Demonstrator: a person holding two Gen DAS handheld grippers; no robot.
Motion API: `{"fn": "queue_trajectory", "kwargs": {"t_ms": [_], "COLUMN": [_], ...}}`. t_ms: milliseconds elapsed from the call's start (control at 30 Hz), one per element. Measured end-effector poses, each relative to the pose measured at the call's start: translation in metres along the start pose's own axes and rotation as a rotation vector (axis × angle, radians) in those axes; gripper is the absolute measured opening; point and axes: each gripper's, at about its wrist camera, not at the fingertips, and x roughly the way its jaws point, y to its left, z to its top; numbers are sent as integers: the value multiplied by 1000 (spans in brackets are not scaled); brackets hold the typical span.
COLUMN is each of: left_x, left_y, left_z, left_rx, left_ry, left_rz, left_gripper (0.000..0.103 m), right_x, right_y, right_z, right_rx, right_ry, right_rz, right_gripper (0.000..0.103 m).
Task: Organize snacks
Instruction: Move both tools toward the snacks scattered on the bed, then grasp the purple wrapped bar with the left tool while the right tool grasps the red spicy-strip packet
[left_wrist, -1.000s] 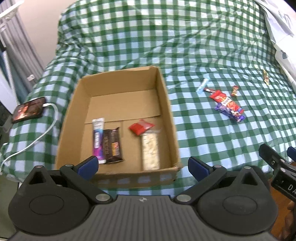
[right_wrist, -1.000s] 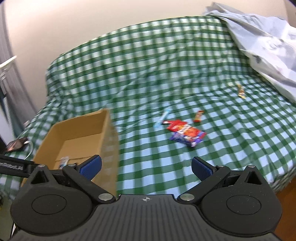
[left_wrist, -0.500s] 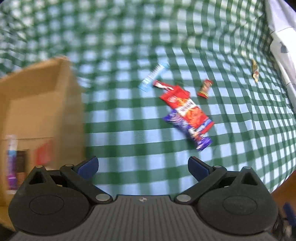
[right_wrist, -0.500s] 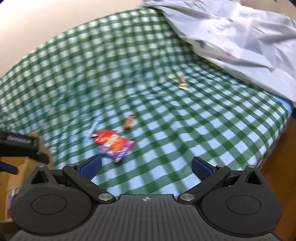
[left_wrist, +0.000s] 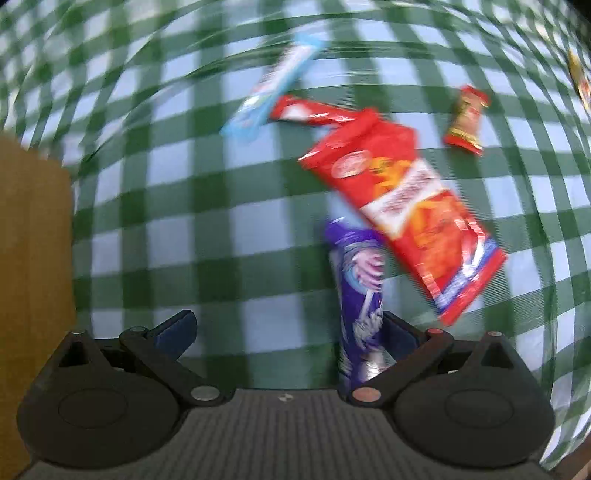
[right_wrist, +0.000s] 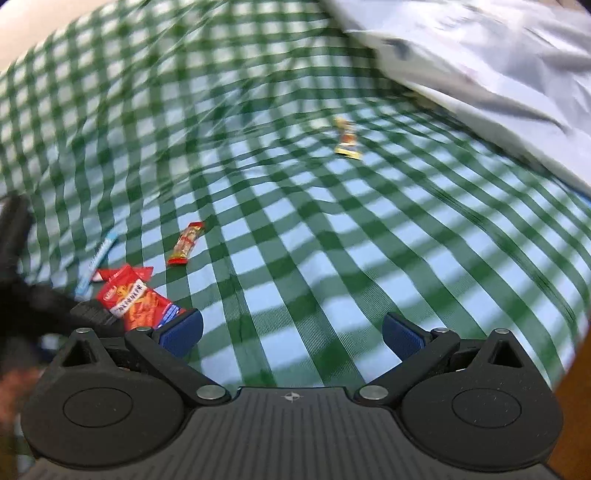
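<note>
My left gripper (left_wrist: 286, 328) is open, low over the checked bedspread. A purple snack pack (left_wrist: 356, 291) lies just inside its right finger, its far end under a large red snack bag (left_wrist: 402, 206). Beyond lie a light blue bar (left_wrist: 275, 79), a thin red wrapper (left_wrist: 314, 114) and a small red-yellow candy (left_wrist: 466, 120). The cardboard box's wall (left_wrist: 33, 266) is at far left. My right gripper (right_wrist: 291, 330) is open and empty above the bed. In its view the red bag (right_wrist: 135, 301) and the left gripper (right_wrist: 33, 314) are at left, with the small candy (right_wrist: 186, 243) farther back.
A small yellow-red candy (right_wrist: 347, 142) lies far back on the bedspread (right_wrist: 332, 258), and shows at the right edge of the left wrist view (left_wrist: 580, 79). A crumpled pale blue sheet (right_wrist: 480, 70) covers the bed's back right. The bed's edge and wooden floor (right_wrist: 576, 373) are at right.
My left gripper has swung right from the box and dropped close to the snack pile; the purple pack now lies by its right finger. My right gripper has moved right and forward over the bed.
</note>
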Motion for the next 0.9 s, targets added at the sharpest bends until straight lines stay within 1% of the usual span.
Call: {"fn": "queue_trajectory", "kwargs": {"t_ms": [100, 200, 267, 300, 367, 400, 433, 500, 567, 600, 633, 700, 767, 800, 833, 867, 900], "left_x": [4, 5, 2, 0, -3, -3, -2, 1, 4, 6, 11, 14, 10, 6, 2, -4, -5], "left_y": [26, 35, 29, 24, 11, 7, 5, 7, 9, 4, 3, 1, 3, 4, 6, 8, 10], "left_z": [-4, 1, 8, 12, 15, 17, 19, 26, 34, 39, 32, 40, 36, 32, 30, 28, 26], "left_rx": [-38, -3, 91, 160, 314, 373, 409, 431, 421, 413, 406, 409, 431, 440, 431, 412, 399], "left_ry": [19, 22, 4, -12, -49, -64, -68, -69, -61, -60, -59, -61, -100, -117, -121, -116, -108], "left_rz": [4, 26, 58, 76, 103, 115, 115, 95, 65, 55, 45, 28, 10, -19, -53, -51, -42], "left_gripper": [103, 103, 103, 103, 103, 103, 103, 103, 103, 103, 103, 103, 92, 71, 54, 48, 45], "right_x": [28, 51, 61, 68, 80, 85, 88, 95, 99, 104, 107, 111, 111, 108, 103, 99, 93], "right_y": [21, 52, 71, 82, 95, 101, 107, 115, 121, 123, 125, 123, 120, 118, 116, 117, 117], "right_z": [1, -5, -8, -9, -10, -11, -12, -13, -9, -7, -4, -3, -3, -5, -5, -7, -8], "right_rx": [-98, -230, -310, -364, -448, -486, -528, -581, -602, -603, -599, -585, -569, -561, -563, -576, -593], "right_ry": [28, 53, 40, 42, 67, 78, 83, 67, 54, 57, 55, 49, 49, 44, 25, 15, 14], "right_rz": [85, 184, 202, 217, 242, 249, 263, 284, 308, 318, 327, 339, 351, 364, 382, 389, 364], "right_gripper": [102, 102, 102, 102, 102, 102, 102, 102, 102, 102, 102, 102, 101, 97, 77, 54, 51]}}
